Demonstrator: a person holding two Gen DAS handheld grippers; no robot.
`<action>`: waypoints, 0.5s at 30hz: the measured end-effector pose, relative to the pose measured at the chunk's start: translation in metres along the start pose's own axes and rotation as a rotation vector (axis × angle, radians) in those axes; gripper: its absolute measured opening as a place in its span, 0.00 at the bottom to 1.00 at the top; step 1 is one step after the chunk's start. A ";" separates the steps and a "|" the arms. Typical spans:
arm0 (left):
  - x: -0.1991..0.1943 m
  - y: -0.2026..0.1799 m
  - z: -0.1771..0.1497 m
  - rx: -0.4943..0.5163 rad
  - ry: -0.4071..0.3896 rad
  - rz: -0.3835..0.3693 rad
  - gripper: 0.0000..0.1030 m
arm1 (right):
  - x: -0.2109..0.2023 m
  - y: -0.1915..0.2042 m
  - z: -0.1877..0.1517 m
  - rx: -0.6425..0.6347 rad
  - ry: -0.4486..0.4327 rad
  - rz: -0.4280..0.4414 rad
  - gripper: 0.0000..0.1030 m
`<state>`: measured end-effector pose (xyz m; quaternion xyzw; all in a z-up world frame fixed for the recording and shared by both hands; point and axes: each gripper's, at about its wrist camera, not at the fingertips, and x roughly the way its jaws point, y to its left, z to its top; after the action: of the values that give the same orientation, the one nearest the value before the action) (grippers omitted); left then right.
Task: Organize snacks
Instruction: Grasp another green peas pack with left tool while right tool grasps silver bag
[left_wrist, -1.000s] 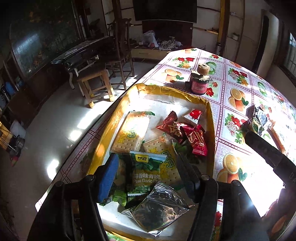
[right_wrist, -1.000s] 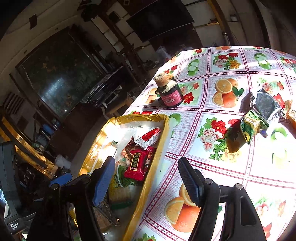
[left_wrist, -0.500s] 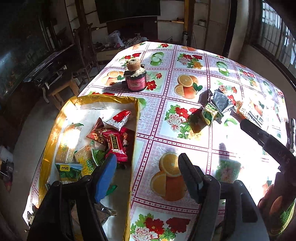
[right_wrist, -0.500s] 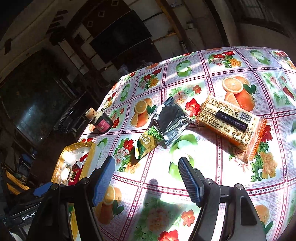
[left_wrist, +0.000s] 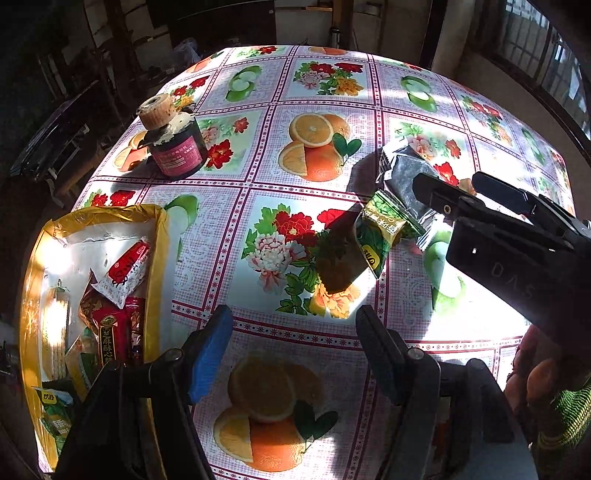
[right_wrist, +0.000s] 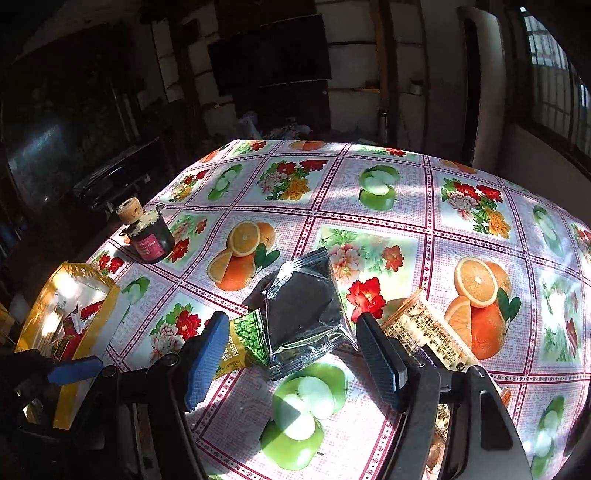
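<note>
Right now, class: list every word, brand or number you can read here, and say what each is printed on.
"PEAS" on the green pea packet, partly hidden by the right claw.
"DAS" embossed on the right claw's black body.
Red wrapper in the gold box: Chinese characters, too blurred.
Jar label, cracker pack print: too small to read.

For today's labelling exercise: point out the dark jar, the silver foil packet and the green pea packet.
dark jar (left_wrist: 177, 153), left wrist view, on its pink label.
silver foil packet (right_wrist: 304, 308), right wrist view, on its flat face.
green pea packet (left_wrist: 380, 230), left wrist view, on its printed front.
</note>
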<state>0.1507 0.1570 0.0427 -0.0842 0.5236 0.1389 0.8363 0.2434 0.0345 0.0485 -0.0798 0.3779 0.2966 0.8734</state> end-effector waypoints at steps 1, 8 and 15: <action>0.001 0.000 0.002 -0.002 -0.001 -0.002 0.66 | 0.008 0.000 0.003 -0.020 0.014 -0.010 0.73; 0.020 -0.015 0.021 0.055 0.010 -0.001 0.66 | 0.058 0.000 0.003 -0.104 0.137 -0.059 0.71; 0.035 -0.036 0.042 0.093 0.012 0.007 0.66 | 0.013 -0.024 0.004 0.053 0.030 0.043 0.62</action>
<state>0.2125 0.1400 0.0290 -0.0442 0.5346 0.1171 0.8358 0.2667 0.0228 0.0402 -0.0530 0.4002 0.3041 0.8629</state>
